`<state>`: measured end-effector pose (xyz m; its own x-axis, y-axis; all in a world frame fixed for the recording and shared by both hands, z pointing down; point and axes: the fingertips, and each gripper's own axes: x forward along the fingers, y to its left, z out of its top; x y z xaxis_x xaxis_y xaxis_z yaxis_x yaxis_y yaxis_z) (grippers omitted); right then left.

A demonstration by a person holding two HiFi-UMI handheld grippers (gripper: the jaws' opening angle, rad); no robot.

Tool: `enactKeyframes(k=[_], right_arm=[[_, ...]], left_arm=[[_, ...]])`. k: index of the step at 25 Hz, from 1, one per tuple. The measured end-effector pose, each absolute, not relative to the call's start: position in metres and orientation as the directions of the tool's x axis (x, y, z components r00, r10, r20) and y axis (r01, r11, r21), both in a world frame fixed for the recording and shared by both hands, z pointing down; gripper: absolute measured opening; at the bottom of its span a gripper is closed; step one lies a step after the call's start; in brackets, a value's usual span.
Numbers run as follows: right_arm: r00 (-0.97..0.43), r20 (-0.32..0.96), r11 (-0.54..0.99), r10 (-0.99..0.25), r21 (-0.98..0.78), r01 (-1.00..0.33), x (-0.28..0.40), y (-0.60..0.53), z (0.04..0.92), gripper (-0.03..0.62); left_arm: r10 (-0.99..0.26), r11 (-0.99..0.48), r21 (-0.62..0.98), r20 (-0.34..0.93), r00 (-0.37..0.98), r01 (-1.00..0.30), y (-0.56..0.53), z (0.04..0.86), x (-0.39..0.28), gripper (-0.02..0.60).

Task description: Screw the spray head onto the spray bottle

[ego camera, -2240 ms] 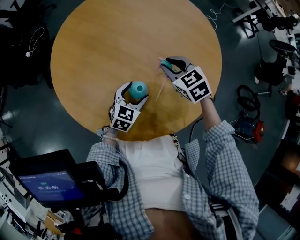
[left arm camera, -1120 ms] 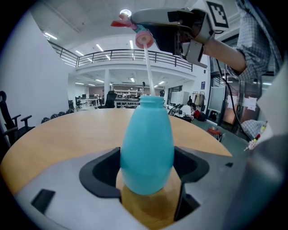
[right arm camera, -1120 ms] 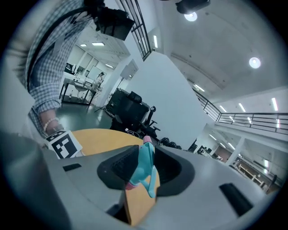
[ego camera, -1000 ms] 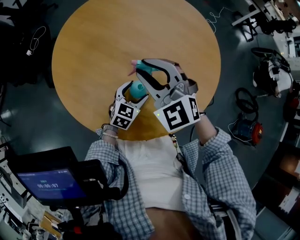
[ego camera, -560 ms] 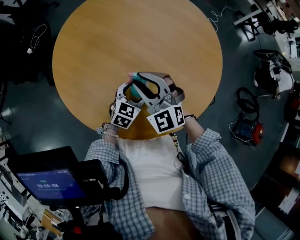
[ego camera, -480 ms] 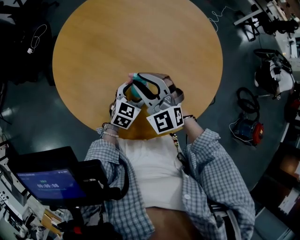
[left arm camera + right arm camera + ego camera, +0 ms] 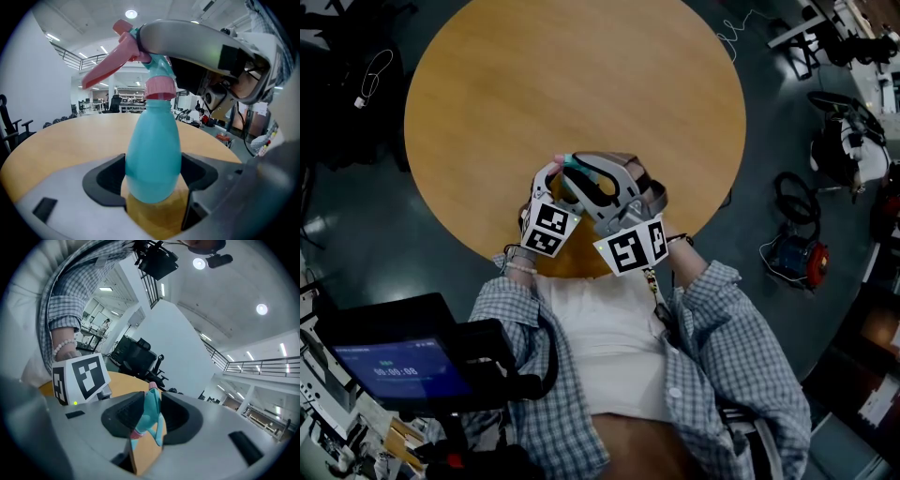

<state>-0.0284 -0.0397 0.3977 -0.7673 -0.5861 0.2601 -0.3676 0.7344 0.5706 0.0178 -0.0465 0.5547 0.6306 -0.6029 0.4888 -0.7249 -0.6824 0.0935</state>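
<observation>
The bottle [image 7: 153, 145] stands upright on the round bench [image 7: 534, 84], close to its near edge, right in front of the person. The left claw [image 7: 154, 185] has it round the belly. The jaws stand wide, but that is only because the bottle is fat there. Both dark pads lie against its sides, so I take this as a firm hold that keeps it from turning.

The right claw [image 7: 149, 420] comes in from the right and passes over the left one. Its jaws are at a middling gap, closed on the teal body of the spray head [image 7: 133, 55]. One grey jaw arches across the top of the head in the left gripper view.

What matters is the line-up. The head sits straight above the bottle, and its pink collar [image 7: 159, 88] rests on the neck where the bottle narrows. The bottle's long axis runs straight up. The collar looks roughly square to that axis, though I would not swear it is dead level. The pink trigger [image 7: 101, 72] juts out to the left and slightly upward.

Whether any thread has caught I cannot tell from here. The collar touches the neck, but nothing shows how far down it is.

In my judgement the next move is a twist about that upright axis. The right hand would do the turning and the left would stay still. The risk is a tilted head, which would cross the thread.
</observation>
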Motion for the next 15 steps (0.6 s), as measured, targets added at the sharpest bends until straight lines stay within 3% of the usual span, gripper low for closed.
enactKeyframes(k=[15], right_arm=[[-0.751,0.247,0.694,-0.613,0.623,-0.362,-0.029,-0.039,0.407,0.104]], left_arm=[[-0.601,-0.684,0.094,0.490,0.632,-0.724,-0.047,0.556,0.019,0.374]])
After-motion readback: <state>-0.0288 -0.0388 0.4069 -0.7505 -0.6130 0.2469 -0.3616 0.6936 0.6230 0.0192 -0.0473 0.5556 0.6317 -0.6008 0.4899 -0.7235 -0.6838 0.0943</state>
